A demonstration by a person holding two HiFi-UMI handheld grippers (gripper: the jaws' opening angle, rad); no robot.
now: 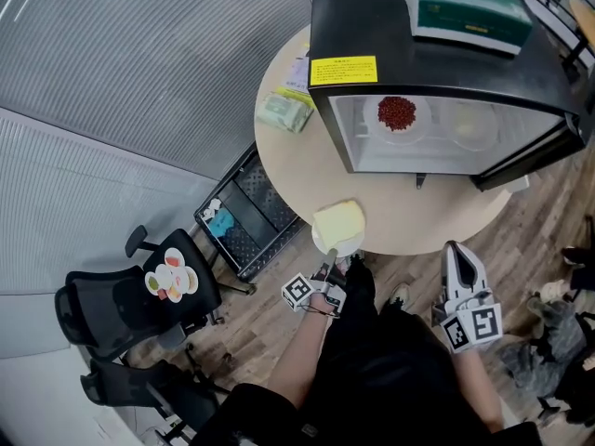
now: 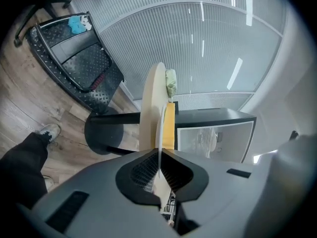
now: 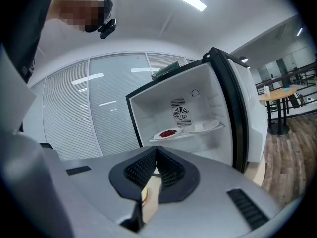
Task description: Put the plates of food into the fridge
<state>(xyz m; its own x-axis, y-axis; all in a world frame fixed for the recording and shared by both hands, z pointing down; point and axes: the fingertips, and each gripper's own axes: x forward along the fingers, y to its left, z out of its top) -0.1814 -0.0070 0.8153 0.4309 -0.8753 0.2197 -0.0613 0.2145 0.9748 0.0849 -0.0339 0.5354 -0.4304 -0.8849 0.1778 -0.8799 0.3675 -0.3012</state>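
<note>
At the near edge of the round table (image 1: 299, 170), pinching the rim of a white plate (image 1: 337, 230) between the fingers of the left gripper (image 1: 331, 264), pads pressing on the rim from both sides. Carrying a pale yellow slab of food (image 1: 339, 219) on that plate; resting on the table edge or just clear of it, cannot tell. Stretching the left forearm forward from the body, gripper pointing almost level toward the open fridge (image 1: 372, 26). Showing the plate edge-on in the left gripper view, wrist rolled to 1 side. Holding the right gripper (image 1: 453, 249) low at the right, off the table, touching nothing, fingers pressed together with nothing between, aiming into the fridge. Noting 2 plates sitting on the fridge shelf: 1 red beans plate (image 1: 398, 114), 1 pale plate (image 1: 472, 126) beside it.
</note>
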